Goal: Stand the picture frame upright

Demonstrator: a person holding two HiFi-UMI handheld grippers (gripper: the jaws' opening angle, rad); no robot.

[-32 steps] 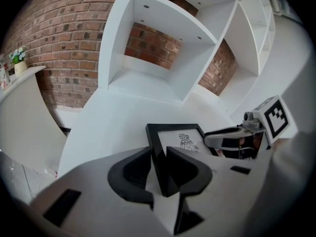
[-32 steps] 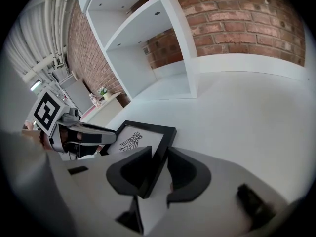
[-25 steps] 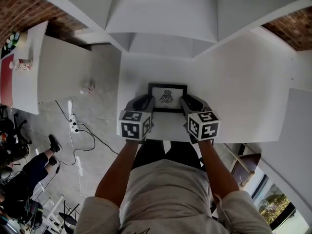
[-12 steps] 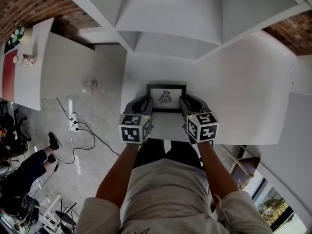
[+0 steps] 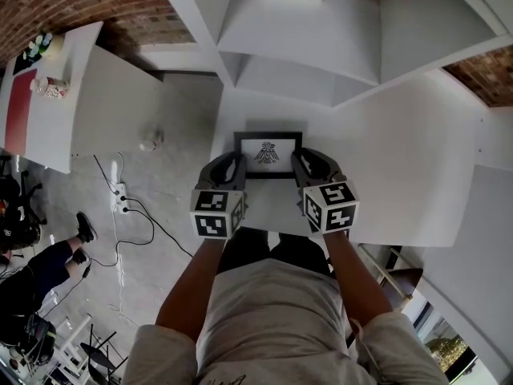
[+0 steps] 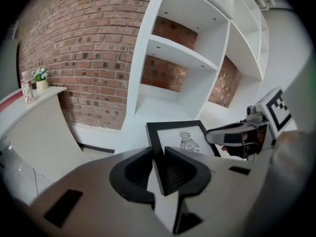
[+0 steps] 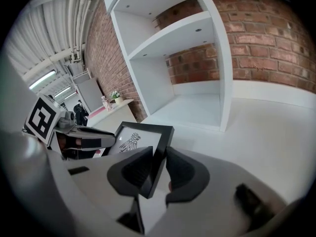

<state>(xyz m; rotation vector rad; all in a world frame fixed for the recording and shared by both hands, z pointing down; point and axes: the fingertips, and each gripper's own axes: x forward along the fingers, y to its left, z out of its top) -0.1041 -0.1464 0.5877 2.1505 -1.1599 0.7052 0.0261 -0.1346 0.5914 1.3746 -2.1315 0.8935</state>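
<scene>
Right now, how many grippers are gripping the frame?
2. The left gripper clamps the frame's left edge; the right gripper clamps its right edge. None is hidden.

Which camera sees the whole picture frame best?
The head view: the frame faces it, with all four edges showing. The left gripper view sees it slanted, its lower part behind the left tool. The right gripper view also sees it slanted, partly behind the right tool.

Open-plan studio or office workspace: exposed brick wall (image 6: 84, 48) behind built-in white shelving (image 6: 173, 58), long white counter (image 5: 112, 111), bare concrete floor (image 5: 180, 175) with power strip (image 5: 118, 197) and trailing cables (image 5: 148, 219), seated person (image 5: 36, 275) at the edge.
</scene>
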